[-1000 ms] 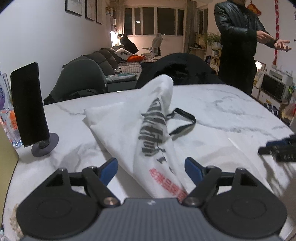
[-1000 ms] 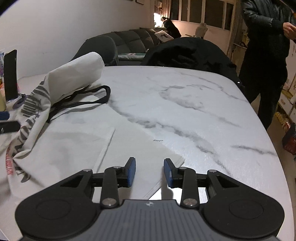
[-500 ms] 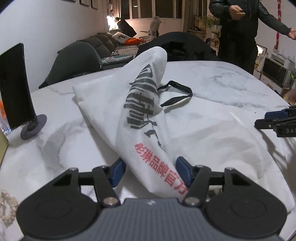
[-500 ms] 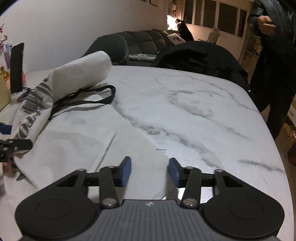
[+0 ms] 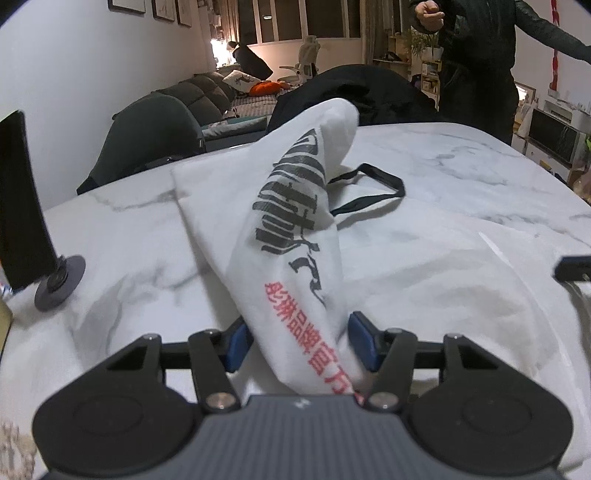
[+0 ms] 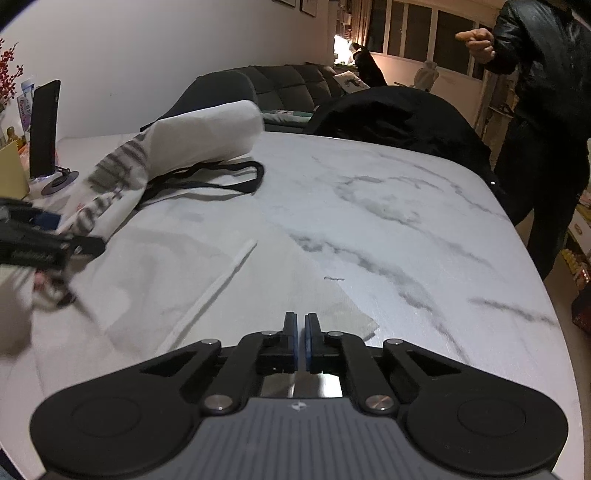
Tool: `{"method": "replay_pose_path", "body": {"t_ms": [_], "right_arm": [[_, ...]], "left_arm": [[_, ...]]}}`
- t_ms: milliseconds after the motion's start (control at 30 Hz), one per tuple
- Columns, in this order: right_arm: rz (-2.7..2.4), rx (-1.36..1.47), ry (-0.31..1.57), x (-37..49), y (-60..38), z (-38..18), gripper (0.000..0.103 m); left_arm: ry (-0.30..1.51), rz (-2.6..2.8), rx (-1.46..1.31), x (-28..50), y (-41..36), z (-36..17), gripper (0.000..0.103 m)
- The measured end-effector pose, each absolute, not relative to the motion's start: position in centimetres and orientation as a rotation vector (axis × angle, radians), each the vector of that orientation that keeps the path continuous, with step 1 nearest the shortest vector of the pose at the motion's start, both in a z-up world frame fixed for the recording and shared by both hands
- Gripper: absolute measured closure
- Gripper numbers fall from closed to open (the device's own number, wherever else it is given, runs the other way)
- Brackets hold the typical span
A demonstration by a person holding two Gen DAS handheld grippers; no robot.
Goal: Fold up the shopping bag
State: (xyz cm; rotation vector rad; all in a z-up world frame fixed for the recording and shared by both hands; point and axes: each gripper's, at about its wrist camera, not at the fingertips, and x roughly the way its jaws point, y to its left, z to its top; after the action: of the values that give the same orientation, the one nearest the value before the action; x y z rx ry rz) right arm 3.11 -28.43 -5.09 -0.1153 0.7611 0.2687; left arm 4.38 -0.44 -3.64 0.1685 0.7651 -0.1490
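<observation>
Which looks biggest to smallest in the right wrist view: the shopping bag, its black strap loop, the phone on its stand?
1. shopping bag, spread over the near left of the table.
2. black strap loop.
3. phone on its stand.
Strap and phone look close in extent, and the phone stands farther back, so their order is unsure.

Dim room: white wall (image 5: 74,74), dark sofa (image 5: 207,92), far windows (image 5: 306,18).
</observation>
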Motion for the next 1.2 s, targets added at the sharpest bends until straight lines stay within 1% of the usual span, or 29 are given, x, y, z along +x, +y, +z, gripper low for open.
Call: {"method": "replay_pose_path", "body": {"t_ms": [100, 200, 233, 333, 400, 467, 833, 900, 933, 1000, 1033, 1067, 1100, 1167, 1200], "right_arm": [[0.261, -0.116, 0.762, 2.3, -28.4, -4.9, 0.098], [0.249, -0.11, 0.762, 1.5, -28.3, -4.8, 0.098], [0.244, -0.103, 0.764, 1.2, -28.2, -4.7, 0.098], [0.232, -0.086, 0.767, 0.3, -28.0, -4.6, 0.098], [0.222, -0.08, 0.769, -0.4, -27.9, -4.5, 0.098], [0.212, -0.076, 0.771, -1.0, -27.6, -4.4, 0.098], [0.194, -0.077, 0.791, -1.8, -26.2, -4.2, 0.097], [0.18, -0.066, 0.789, -1.6, -26.5, -4.3, 0.096], [0.167, -0.062, 0.789, -1.5, -26.7, -4.2, 0.092], [0.138, -0.061, 0.784, -1.3, -27.1, -4.1, 0.082], [0.125, -0.061, 0.781, -1.2, -27.3, -4.0, 0.074], [0.115, -0.062, 0.776, -1.2, -27.6, -4.0, 0.07], [0.112, -0.06, 0.774, -1.1, -27.8, -3.9, 0.068], [0.111, -0.055, 0.772, -0.9, -28.2, -3.9, 0.061], [0.113, -0.053, 0.77, -0.7, -28.3, -3.9, 0.06]], "left_arm": [[0.764, -0.146, 0.182, 5.5, -0.8, -3.6, 0.048], [0.763, -0.145, 0.197, 6.5, -1.1, -3.7, 0.045], [0.763, -0.143, 0.201, 6.8, -1.3, -3.7, 0.043], [0.768, -0.146, 0.206, 7.6, -1.5, -3.7, 0.042], [0.773, -0.144, 0.205, 7.9, -1.5, -3.6, 0.039], [0.775, -0.136, 0.201, 8.1, -1.3, -3.5, 0.033], [0.717, -0.157, 0.191, 5.0, -1.1, -1.3, 0.024], [0.706, -0.176, 0.188, 4.2, -1.4, -0.9, 0.022], [0.701, -0.188, 0.186, 3.8, -1.6, -0.7, 0.021], [0.692, -0.214, 0.185, 3.1, -2.1, -0.3, 0.02], [0.689, -0.232, 0.185, 2.7, -2.5, -0.2, 0.019], [0.686, -0.25, 0.187, 2.3, -2.9, 0.0, 0.019], [0.684, -0.269, 0.19, 2.0, -3.3, 0.0, 0.019], [0.684, -0.304, 0.201, 1.6, -4.4, 0.0, 0.018], [0.687, -0.32, 0.21, 1.4, -5.0, -0.1, 0.018]]}}
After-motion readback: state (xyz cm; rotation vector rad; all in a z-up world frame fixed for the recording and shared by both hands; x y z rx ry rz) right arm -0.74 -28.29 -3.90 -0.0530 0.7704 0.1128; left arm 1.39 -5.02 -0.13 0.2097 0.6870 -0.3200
